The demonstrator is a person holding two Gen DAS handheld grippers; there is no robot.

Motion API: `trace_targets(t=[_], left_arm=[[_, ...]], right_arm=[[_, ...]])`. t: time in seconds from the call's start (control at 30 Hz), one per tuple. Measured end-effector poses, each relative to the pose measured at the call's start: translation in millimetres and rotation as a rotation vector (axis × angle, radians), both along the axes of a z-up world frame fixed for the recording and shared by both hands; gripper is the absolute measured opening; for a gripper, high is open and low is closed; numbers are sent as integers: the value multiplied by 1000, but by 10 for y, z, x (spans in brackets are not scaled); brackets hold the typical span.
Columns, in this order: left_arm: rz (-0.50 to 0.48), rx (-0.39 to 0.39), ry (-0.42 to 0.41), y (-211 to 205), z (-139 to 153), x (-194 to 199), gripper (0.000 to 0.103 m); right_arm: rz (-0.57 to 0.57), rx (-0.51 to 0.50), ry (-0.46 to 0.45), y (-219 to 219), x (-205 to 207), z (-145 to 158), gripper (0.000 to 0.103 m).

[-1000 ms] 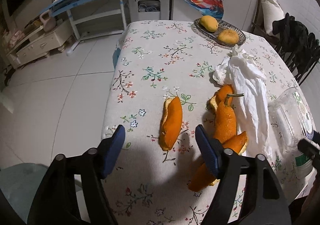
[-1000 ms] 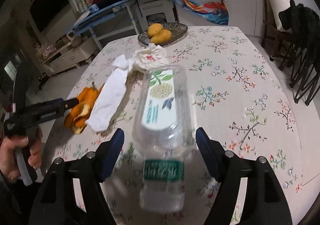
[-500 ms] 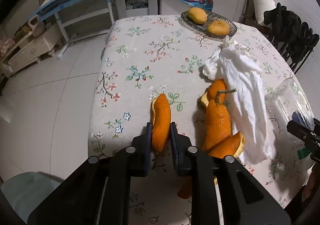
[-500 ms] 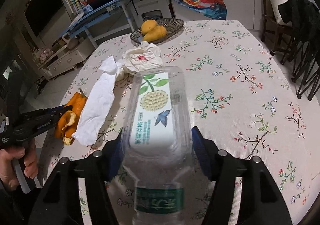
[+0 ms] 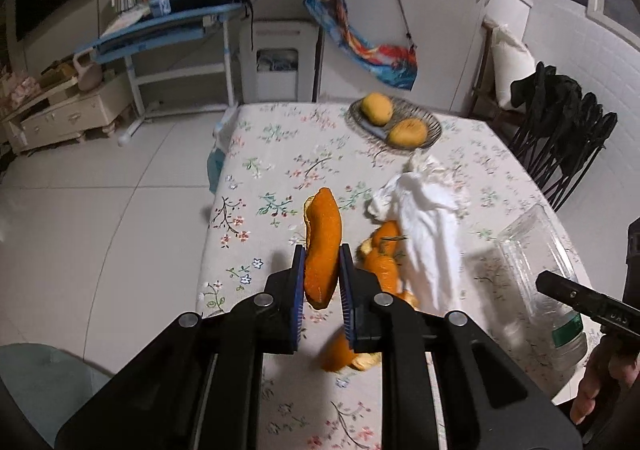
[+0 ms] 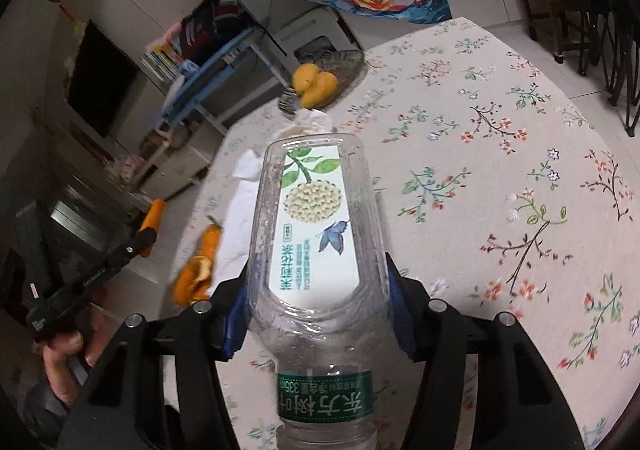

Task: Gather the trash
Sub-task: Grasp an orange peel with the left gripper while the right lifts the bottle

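Observation:
My left gripper is shut on an orange peel strip and holds it lifted above the floral table. More orange peels lie on the table beside a crumpled white tissue. My right gripper is shut on an empty clear plastic bottle with a white and green label, raised off the table. The bottle also shows at the right of the left wrist view. The left gripper with its peel shows at the left of the right wrist view.
A wire basket with two mangoes stands at the table's far side. Dark chairs stand along the right edge. A blue desk and a white cabinet stand across the tiled floor. A pale green bin edge shows bottom left.
My left gripper closed on the peel strip and lifted it off the table. My right gripper closed on the bottle and raised it, tilting left.

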State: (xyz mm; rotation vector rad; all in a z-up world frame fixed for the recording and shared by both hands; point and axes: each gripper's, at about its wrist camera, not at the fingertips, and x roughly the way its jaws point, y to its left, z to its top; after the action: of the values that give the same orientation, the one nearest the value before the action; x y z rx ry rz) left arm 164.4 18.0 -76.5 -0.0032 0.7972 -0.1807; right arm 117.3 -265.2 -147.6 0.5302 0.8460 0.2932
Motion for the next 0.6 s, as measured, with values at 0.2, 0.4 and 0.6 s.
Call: trace_targets(t=[0.2,0.4,0.6], left_arm=[[-21,23,-33,-123,49,-299,16],[-31,24,-55,-179,76,-611,16],[-22,8,-60,-172,66,-858,16]], right_arm=[[23,56,-33,52,-176,55,57],[46,98,-69,104,-397,113,57],[59,117,-84,156,-571,137,57]])
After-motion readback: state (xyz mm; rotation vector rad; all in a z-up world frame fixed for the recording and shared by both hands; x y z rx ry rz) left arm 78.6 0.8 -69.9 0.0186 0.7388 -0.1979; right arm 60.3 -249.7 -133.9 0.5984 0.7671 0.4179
